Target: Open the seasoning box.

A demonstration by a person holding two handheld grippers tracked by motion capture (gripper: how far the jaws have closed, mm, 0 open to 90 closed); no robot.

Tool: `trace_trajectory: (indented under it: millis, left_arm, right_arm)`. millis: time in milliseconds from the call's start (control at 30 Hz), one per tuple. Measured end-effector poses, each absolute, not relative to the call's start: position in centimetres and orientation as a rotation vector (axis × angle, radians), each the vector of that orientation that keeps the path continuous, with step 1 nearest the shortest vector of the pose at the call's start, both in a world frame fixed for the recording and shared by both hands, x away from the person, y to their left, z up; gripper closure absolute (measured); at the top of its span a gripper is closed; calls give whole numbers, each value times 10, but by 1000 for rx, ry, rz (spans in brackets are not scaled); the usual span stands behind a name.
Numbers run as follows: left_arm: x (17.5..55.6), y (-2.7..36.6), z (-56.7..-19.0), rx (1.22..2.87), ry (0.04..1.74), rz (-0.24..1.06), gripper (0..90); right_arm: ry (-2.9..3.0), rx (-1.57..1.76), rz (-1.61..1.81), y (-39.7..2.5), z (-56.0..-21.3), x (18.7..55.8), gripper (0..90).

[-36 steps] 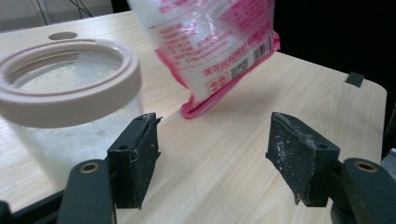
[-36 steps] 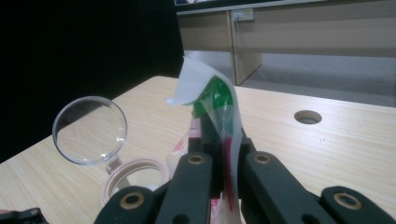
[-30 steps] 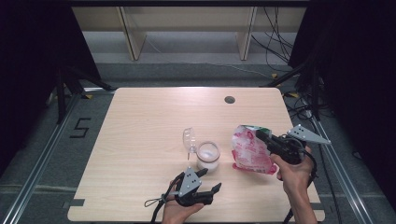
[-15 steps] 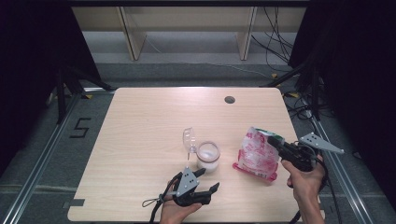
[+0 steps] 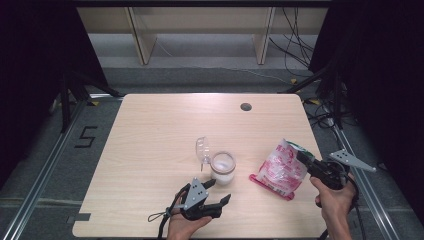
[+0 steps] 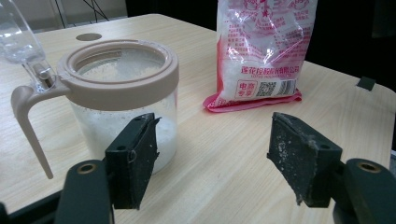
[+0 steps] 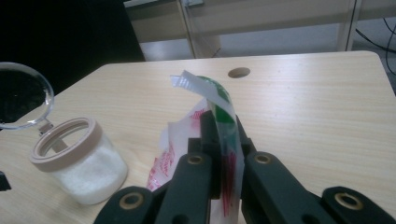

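At the lower right of the high view, the right gripper has its jaws clamped on the top edge of a pink-and-white plastic bag standing on the light wooden desk, while the left gripper, low in the frame's centre, holds its jaws apart just beside a clear jar with a beige rim.

L hand-held gripper jaws apart; R hand-held gripper clamped.

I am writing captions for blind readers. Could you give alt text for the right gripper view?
The right tool is shut on the top edge of a pink bag. To its left a lidded jar, lid open, holds white grains on a wooden table.
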State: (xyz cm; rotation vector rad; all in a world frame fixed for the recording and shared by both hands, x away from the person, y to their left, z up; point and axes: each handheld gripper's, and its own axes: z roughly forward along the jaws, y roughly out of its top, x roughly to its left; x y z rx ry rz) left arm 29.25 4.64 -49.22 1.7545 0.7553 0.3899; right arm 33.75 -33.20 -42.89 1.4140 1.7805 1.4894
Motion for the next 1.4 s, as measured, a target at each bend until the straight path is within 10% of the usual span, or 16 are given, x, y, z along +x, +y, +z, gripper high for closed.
trace_trajectory:
  millis: [767,1400]
  left_arm:
    - [298,63,-492,1776,800,425,301]
    - [301,81,-495,1750,844,448,300]
  right_arm:
    - [1795,1466,1339,-357,-462,354,883]
    - [1784,1582,1238,-345,-469,333,474]
